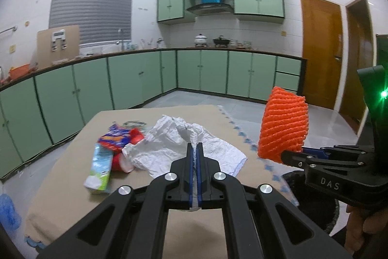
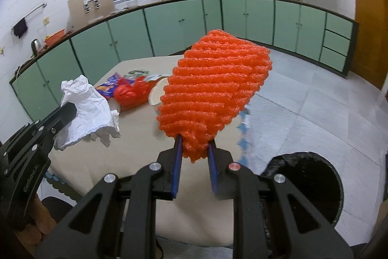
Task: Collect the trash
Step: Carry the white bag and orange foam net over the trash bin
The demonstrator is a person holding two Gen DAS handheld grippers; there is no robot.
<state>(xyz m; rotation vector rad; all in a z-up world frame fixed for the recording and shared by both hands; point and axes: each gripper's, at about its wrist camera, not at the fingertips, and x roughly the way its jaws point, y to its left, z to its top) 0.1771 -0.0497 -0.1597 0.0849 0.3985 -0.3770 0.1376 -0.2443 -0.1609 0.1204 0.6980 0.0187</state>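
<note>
The right tongs (image 2: 194,152) pinch the lower tip of an orange foam fruit net (image 2: 213,86), which stands up and away from them in the air, clear of the bench (image 2: 135,137); gripped by one end like this, the light net can probably be dropped straight into the black-lined bin (image 2: 305,176) that sits low beside the bench on that side. The left tongs (image 1: 193,149) are nearly closed on a fold of crumpled white paper (image 1: 184,145), and in the right wrist view the sheet hangs lifted from them, so both hands appear loaded for one trip to the bin. Just beyond the paper, more trash lies bunched on the bench: a small green-and-white carton (image 1: 99,166) on its side, a blue-and-orange snack wrapper (image 1: 116,137) and a red plastic bag (image 2: 131,91), touching one another, seemingly left for a later pass. Farther off, green cabinets (image 1: 201,69) line the kitchen walls.
</note>
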